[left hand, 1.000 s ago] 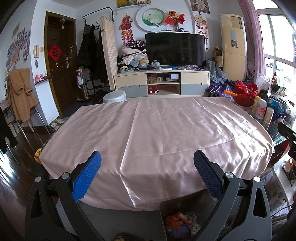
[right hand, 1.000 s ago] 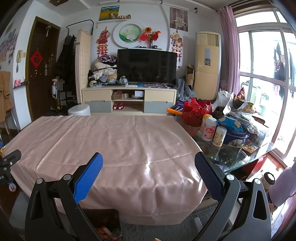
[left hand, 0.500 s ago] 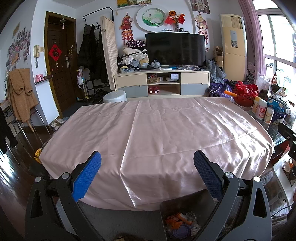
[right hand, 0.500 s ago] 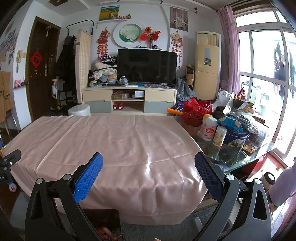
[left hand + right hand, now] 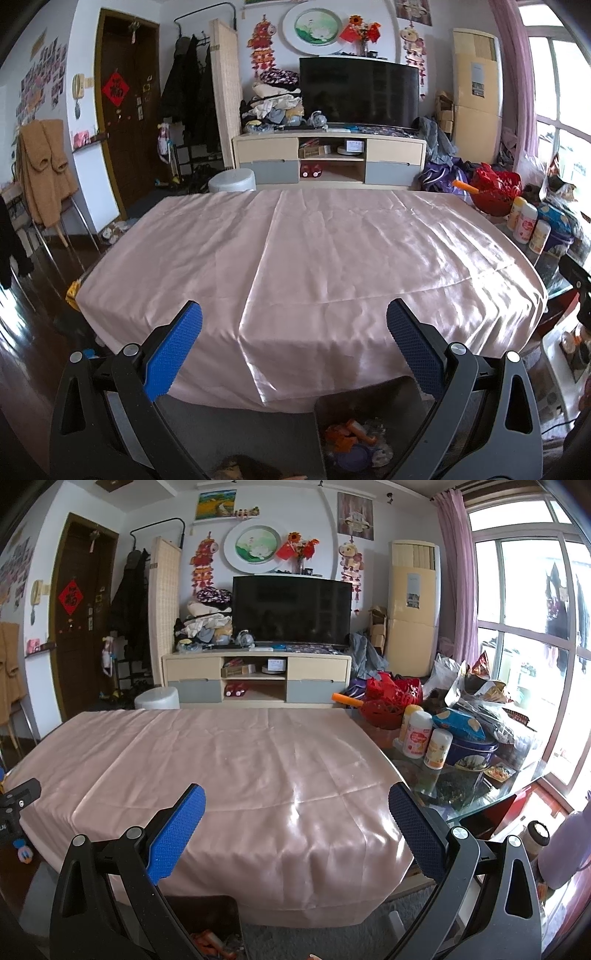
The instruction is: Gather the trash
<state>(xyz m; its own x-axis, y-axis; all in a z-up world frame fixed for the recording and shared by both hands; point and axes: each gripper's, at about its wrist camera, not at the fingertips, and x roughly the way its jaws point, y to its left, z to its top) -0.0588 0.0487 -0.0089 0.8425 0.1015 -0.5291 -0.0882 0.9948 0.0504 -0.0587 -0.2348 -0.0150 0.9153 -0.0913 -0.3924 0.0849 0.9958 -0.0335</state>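
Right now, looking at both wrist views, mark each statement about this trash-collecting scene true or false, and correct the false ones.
1. The left gripper holds a piece of trash. False: it is open and holds nothing.
2. The bin on the floor at the table's near edge already has trash in it. True.
3. The pink tablecloth has trash lying on it. False: none shows on the cloth.
4. The right gripper is open. True.
5. The three bottles stand on the cloth. False: they stand on the bare glass beside it.
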